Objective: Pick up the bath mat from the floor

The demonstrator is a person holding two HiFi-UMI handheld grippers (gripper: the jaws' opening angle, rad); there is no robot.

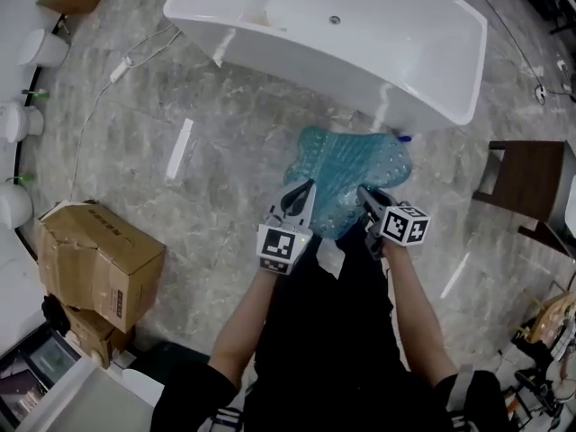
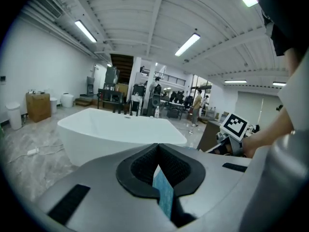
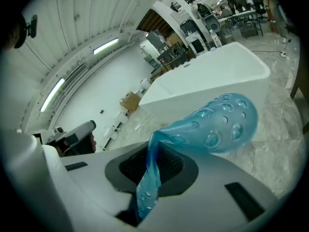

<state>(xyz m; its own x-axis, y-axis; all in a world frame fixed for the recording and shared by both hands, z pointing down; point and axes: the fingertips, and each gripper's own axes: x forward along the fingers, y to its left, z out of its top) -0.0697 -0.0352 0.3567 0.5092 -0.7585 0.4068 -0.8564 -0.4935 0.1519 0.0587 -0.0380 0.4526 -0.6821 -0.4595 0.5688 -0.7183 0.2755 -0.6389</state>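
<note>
- Bath mat [image 1: 346, 183], blue-green and half transparent, with round bumps and small holes, hangs between my two grippers just in front of the near long side of the white bathtub [image 1: 360, 34].
- It is held above the grey marble floor [image 1: 225, 151]. Its far end spreads out toward the bathtub, and its near edge is the one that I hold.
- My left gripper [image 1: 301, 194] has that near edge at one corner, on the side away from the bathtub. In the left gripper view its jaws are almost together, and a thin blue strip of the mat is pinched between the dark ribbed pads [image 2: 145, 166].
- My right gripper [image 1: 369, 198] has the other corner of the same edge, beside the left one. In the right gripper view its jaws are also closed to a narrow slit on the mat. The mat comes up out of the pads and bulges forward toward the bathtub.
- Both grippers point toward the bathtub, and both forearms reach out from the dark clothing at the bottom of the head view.
- One cardboard box [image 1: 99, 259] stands well apart from the bathtub, on its left.
- One dark wooden stool [image 1: 526, 183] stands near the right end of the bathtub.
</note>
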